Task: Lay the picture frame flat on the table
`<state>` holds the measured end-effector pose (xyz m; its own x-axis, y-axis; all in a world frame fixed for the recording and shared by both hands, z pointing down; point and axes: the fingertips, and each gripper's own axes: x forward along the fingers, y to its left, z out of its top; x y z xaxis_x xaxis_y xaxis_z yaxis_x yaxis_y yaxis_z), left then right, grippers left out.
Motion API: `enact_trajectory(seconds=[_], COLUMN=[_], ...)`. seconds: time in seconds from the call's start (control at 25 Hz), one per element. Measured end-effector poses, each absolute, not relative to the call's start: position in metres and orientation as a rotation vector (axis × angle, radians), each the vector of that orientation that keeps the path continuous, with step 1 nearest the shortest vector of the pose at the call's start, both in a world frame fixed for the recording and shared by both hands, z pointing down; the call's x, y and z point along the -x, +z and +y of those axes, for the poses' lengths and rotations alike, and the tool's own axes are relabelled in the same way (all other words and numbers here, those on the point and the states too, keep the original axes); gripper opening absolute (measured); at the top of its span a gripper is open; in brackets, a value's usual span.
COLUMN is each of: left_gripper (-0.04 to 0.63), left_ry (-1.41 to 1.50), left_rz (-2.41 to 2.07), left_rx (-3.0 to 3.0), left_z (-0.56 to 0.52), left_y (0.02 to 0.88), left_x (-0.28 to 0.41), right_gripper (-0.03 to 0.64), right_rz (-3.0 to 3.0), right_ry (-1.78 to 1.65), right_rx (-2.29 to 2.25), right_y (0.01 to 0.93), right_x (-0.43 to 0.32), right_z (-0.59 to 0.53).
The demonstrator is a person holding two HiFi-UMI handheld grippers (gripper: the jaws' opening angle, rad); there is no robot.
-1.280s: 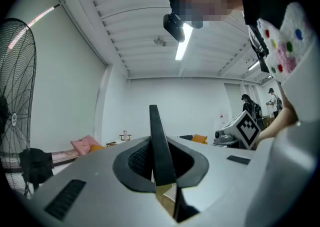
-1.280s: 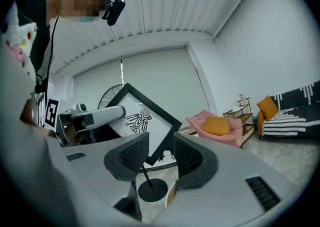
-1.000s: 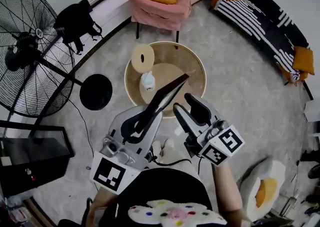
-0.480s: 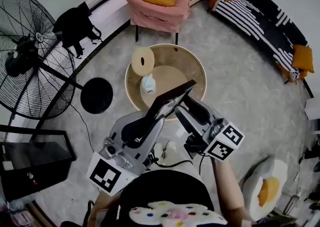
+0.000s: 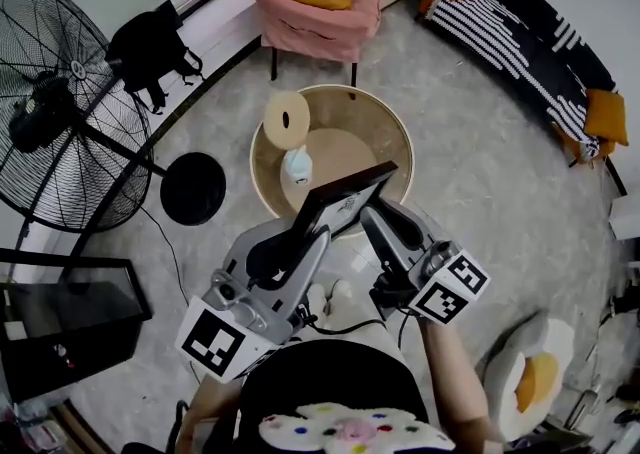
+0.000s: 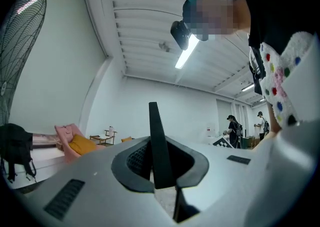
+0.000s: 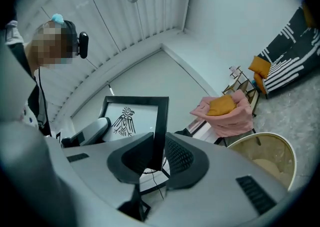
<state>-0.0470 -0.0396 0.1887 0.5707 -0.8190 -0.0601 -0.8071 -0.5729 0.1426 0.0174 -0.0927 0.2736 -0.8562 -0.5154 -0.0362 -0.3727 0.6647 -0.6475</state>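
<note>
Left fingers (image 6: 136, 160): pinch picture frame (image 5: 348, 202) | right fingers (image 7: 182, 157): just closed on opposite edge

We see a grey speckled floor (image 5: 480, 182), a pink armchair (image 5: 315, 7) far ahead, a striped sofa (image 5: 530, 37) far right, a black fan (image 5: 60, 107) left.

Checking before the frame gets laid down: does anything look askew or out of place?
Only the picture frame: it hangs tilted above the round table, not on it, the left gripper shut on one edge; the jaws of the right gripper have just been closing on the opposite edge.
</note>
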Motion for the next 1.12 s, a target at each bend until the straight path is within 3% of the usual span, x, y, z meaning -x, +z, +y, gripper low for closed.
enact_trajectory(seconds=[0.4, 1.12], left_gripper=[0.06, 0.143], left_ry=[-0.131, 0.105], left_rz=[-1.473, -1.57], left_rx=[-2.643, -2.502], left_z=[-0.049, -0.06], left_y=[0.197, 0.245], left_x=[0.055, 0.061], right_gripper=[0.086, 0.086], right_rz=[2.618, 2.686], right_ry=[-0.927, -0.79], right_rx=[0.902, 1.197], right_y=[0.265, 0.281], right_x=[-0.03, -0.046], right_z=[-0.098, -0.104])
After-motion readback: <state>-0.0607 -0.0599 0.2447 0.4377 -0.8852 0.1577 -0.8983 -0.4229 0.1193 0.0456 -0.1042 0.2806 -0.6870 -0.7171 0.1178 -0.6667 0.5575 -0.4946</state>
